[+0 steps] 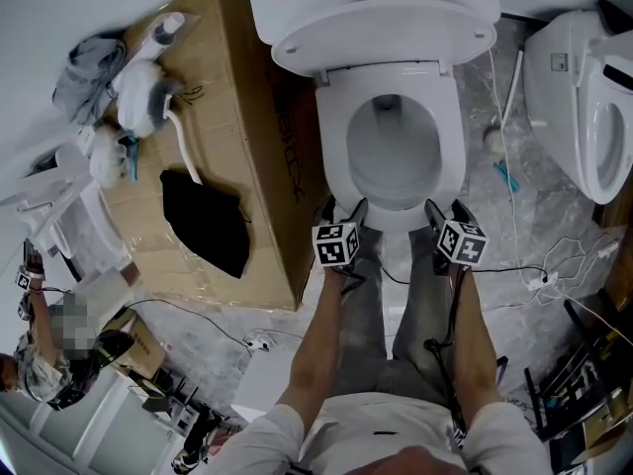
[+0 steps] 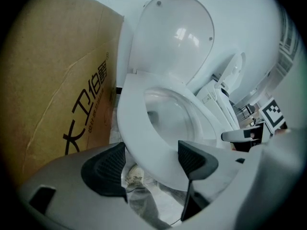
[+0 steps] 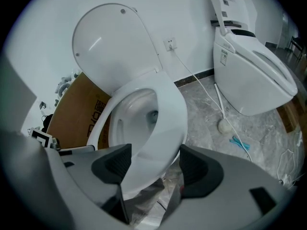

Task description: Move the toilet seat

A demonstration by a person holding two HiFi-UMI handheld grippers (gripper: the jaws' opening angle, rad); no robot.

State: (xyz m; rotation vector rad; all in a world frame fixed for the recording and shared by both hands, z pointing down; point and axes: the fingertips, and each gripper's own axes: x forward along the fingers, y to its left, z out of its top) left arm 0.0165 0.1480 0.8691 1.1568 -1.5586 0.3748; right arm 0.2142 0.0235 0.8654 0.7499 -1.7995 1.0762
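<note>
The white toilet seat (image 1: 336,132) lies down on the bowl, and its lid (image 2: 175,37) stands up against the tank. Both grippers are at the seat's front rim. My left gripper (image 1: 342,212) is open at the front left, and the seat's rim (image 2: 144,143) passes between its dark pads (image 2: 103,169). At the front right, my right gripper (image 1: 447,213) is also open, with the seat's edge (image 3: 165,119) running into the gap between its pads (image 3: 199,169). Whether any pad touches the seat is not clear.
A large cardboard box (image 1: 252,117) stands close on the toilet's left, with a black cloth (image 1: 203,221) and soft toys on it. A second toilet (image 1: 584,97) stands at the right. Cables (image 1: 534,275) trail over the marble floor. A person (image 1: 49,354) is at the lower left.
</note>
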